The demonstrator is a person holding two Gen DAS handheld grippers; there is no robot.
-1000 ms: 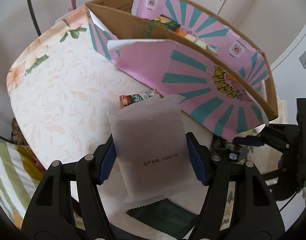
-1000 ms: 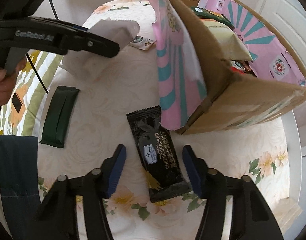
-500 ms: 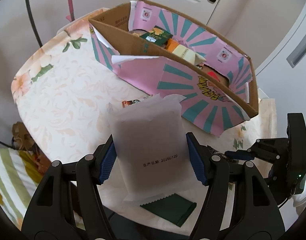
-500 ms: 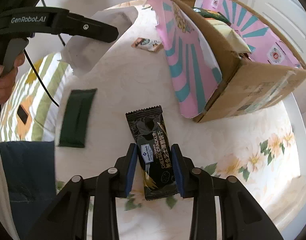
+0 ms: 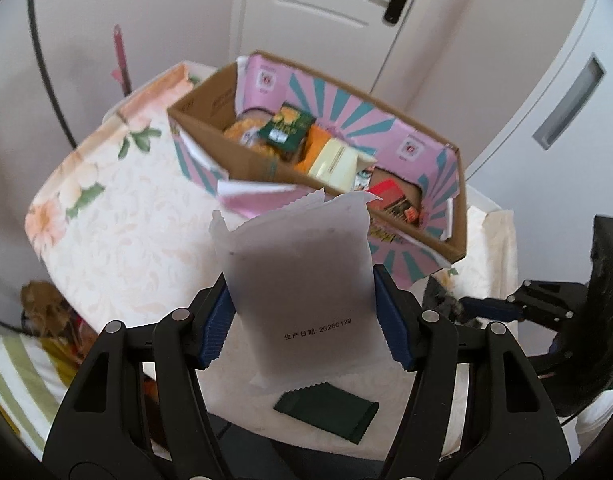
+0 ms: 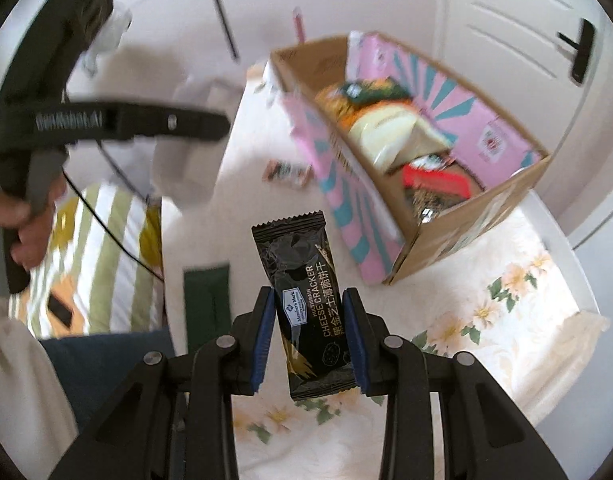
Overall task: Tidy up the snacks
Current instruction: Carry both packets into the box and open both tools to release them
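My left gripper [image 5: 302,316] is shut on a white snack packet [image 5: 298,280] and holds it high above the table, short of the open cardboard box [image 5: 242,156]. The box has pink and teal flaps and holds several snacks. My right gripper [image 6: 309,336] is shut on a black cheese cracker packet [image 6: 306,304], lifted off the table, with the box [image 6: 482,216] ahead to the right. The left gripper also shows in the right wrist view [image 6: 210,128], and the right gripper's fingers [image 5: 490,306] in the left wrist view.
A dark green packet [image 5: 326,414] lies near the table's front edge, also in the right wrist view [image 6: 206,300]. A small snack packet [image 6: 288,172] lies left of the box. The round table has a floral cloth [image 5: 118,216]. A striped cushion [image 6: 102,260] sits beside it.
Both grippers have risen well above the table. The right gripper closed on the black cracker packet and lifted it. The left still holds the white packet, now higher.
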